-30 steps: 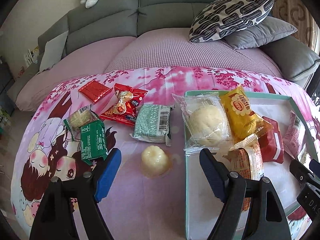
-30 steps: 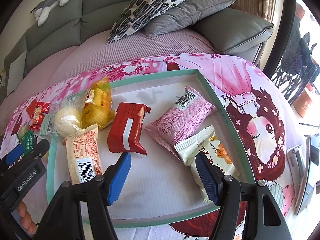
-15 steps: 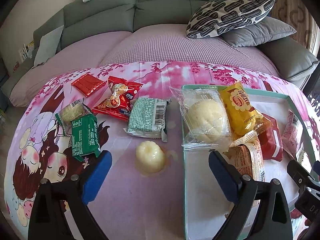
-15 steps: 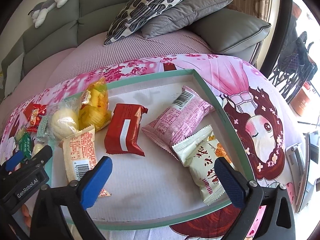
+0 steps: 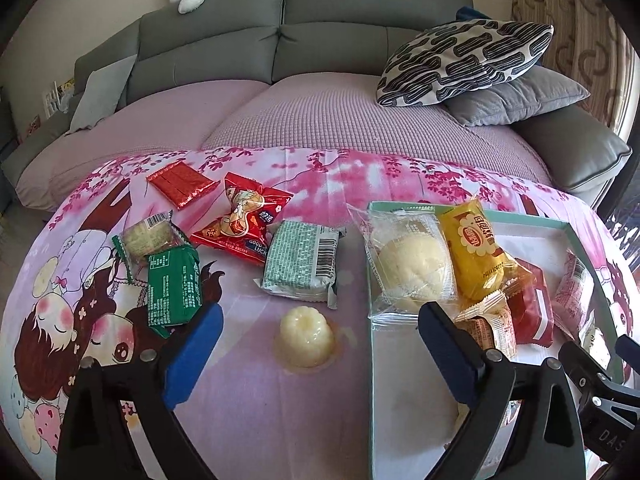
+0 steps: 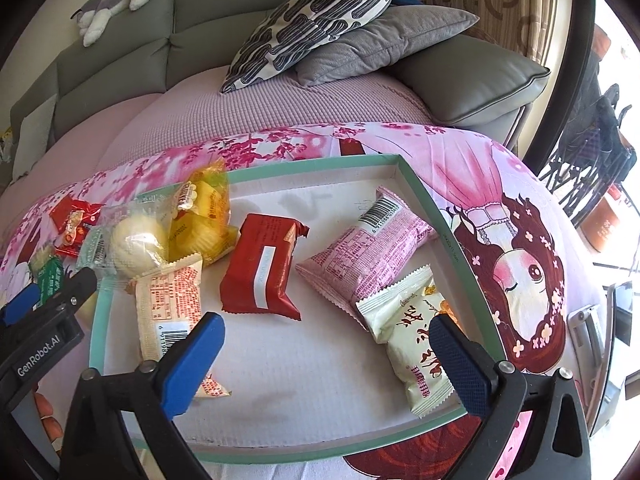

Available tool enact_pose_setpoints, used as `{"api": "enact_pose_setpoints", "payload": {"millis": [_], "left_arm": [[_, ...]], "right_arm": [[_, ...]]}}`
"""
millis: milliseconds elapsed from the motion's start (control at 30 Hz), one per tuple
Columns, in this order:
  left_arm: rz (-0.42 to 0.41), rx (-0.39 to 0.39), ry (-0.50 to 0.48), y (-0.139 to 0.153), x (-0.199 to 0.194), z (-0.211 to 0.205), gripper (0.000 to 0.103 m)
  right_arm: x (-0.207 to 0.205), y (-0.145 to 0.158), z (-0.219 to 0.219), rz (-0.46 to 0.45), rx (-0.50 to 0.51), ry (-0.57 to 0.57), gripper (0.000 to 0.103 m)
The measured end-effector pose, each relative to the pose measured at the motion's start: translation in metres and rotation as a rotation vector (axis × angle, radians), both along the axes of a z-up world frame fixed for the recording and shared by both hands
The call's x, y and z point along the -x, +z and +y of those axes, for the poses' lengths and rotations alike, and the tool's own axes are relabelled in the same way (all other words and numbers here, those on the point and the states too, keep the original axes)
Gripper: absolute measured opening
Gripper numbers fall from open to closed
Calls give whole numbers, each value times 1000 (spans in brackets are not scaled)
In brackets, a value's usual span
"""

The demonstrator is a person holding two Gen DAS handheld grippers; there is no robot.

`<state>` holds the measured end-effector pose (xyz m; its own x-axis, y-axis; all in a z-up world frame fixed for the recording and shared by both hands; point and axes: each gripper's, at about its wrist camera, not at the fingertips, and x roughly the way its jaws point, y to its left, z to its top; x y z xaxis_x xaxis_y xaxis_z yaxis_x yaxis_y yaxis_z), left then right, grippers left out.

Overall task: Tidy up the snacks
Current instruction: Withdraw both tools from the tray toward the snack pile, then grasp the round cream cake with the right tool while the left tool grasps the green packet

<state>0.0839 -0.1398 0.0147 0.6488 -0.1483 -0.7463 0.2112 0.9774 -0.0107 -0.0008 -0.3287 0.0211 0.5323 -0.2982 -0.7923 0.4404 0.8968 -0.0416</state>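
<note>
The box point(image 6: 424, 196) sat on the right of the cloth point(image 5: 240, 400), several packets already in it, with more lying loose to its left. The jelly cup point(image 5: 306, 334) stood upright just ahead of the left claw point(image 5: 318, 344), centred between its wide, empty fingers, nearer that hand. The right claw point(image 6: 328, 354), jaws just opened wide and empty, hovered over the box floor. The box's near corners were cut off.
</note>
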Motion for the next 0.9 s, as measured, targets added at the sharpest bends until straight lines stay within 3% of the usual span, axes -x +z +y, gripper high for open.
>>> {"api": "enact_pose_setpoints", "payload": {"millis": [167,500,700,900], "left_arm": [[5,18,17,4,-2,9,98],[21,-63,141,10,-14,54,98],[32,-39,224,12,-19,94,98],[36,-53,274,13,-21,121,98]], "right_arm": [[-3,6,11,-35,1,39,103],[-14,7,45,-64,-32,129,103],[-18,10,65,-106,-95,170,103],[-27,7,97,-93,-63,248,103]]}}
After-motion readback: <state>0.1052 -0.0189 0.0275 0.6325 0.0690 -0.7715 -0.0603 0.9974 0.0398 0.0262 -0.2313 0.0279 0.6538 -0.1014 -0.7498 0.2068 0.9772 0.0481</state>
